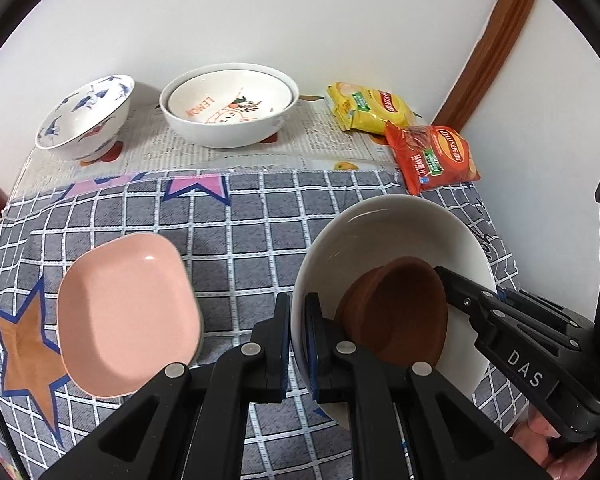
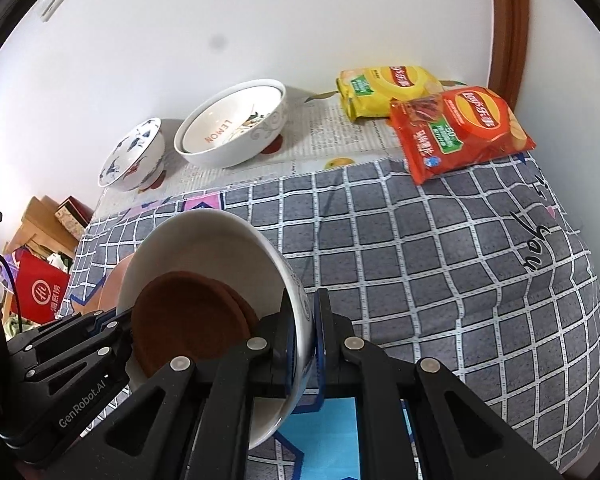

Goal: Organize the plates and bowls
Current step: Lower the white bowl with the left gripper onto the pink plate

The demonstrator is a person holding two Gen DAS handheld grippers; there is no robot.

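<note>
Above the checked cloth on the desk [image 1: 240, 240], the left tool [image 1: 298, 344] and the right tool [image 2: 302, 344] each pinch opposite rims of the white bowl [image 1: 400, 232], clamped thin on its wall, beside the pink dish [image 1: 128, 312]. Inside, a brown saucer [image 1: 400, 312] leans loose. Uneven lift could tip it out, or the glazed rim could slip free.
</note>
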